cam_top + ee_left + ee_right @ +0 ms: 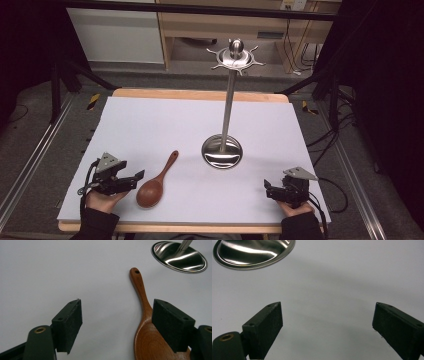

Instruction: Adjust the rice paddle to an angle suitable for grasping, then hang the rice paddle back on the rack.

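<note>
- High view, near edge: left tongs [134, 176] sit at the bottom-left of the white worktop [150, 125], held by the person's left hand [102, 200] in a dark sleeve.
- Right tongs [268, 190] sit at the bottom-right, held by the right hand [295, 206], jaws pointing toward the middle of the worktop.
- Left gripper view: left tongs [117, 327] are released, wide gap between the two black pads, nothing gripped.
- Same view: wooden spoon [147, 335] lies flat on the worktop [62, 272]; the right-hand pad sits over the edge of its bowl; can't tell if it touches.
- Right gripper view: right tongs [327, 330] are released too, pads wide apart, bare worktop [352, 277] between them.
- High view, a bit further in: wooden spoon [156, 182] is just right of the left tongs, bowl toward the person, handle angled away and to the right, toward the stand.
- Spoon handle has a small hole at its far tip, seen in the left gripper view.
- Mid-worktop: metal stand [227, 110] with a round shiny base, upright pole, and a ring of hooks with a ball knob on top.
- Stand base [178, 256] shows just beyond the spoon handle tip in the left gripper view, apart from it.
- Stand base [253, 251] is at the top-left of the right gripper view, well apart from the right tongs.
- Behind the worktop: grey floor, wooden furniture [225, 25], black frame legs either side.
</note>
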`<action>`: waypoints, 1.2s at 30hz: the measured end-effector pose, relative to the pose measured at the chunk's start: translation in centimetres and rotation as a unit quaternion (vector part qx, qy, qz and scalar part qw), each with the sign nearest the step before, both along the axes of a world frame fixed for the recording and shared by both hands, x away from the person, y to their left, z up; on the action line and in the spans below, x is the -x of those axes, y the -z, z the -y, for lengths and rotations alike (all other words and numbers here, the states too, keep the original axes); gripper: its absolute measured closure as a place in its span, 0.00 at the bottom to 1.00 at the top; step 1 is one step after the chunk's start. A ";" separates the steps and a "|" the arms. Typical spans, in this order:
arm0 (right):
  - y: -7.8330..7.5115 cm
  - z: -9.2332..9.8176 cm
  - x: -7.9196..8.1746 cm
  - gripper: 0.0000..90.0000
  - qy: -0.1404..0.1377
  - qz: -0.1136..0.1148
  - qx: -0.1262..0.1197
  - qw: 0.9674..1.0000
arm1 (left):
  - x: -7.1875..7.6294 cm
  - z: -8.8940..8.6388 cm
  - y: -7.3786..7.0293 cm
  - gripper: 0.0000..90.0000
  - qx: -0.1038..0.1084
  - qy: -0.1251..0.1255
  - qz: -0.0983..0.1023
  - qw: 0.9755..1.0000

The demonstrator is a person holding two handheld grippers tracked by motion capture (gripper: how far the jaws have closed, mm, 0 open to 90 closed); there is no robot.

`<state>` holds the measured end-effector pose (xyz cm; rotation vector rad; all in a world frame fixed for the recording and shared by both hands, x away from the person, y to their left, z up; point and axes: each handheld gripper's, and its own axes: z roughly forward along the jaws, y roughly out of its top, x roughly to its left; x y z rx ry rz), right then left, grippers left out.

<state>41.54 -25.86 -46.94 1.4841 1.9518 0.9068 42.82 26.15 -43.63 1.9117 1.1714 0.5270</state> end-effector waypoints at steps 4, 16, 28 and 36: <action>0.0 0.0 0.0 0.11 -0.004 0.001 0.003 1.000 | -0.1 0.5 -0.2 0.26 -0.001 0.006 0.000 1.000; 0.1 -0.1 0.0 0.11 -0.004 -0.003 0.003 1.000 | 0.0 2.8 -1.3 0.25 -0.009 0.041 0.006 0.999; 0.1 -0.1 0.0 0.10 -0.005 -0.003 0.003 1.000 | -0.3 4.1 -1.9 0.25 -0.020 0.059 -0.011 0.998; 0.1 -0.1 0.0 0.10 -0.006 -0.002 0.005 1.000 | -1.5 5.5 -2.4 0.25 -0.039 0.072 -0.024 0.996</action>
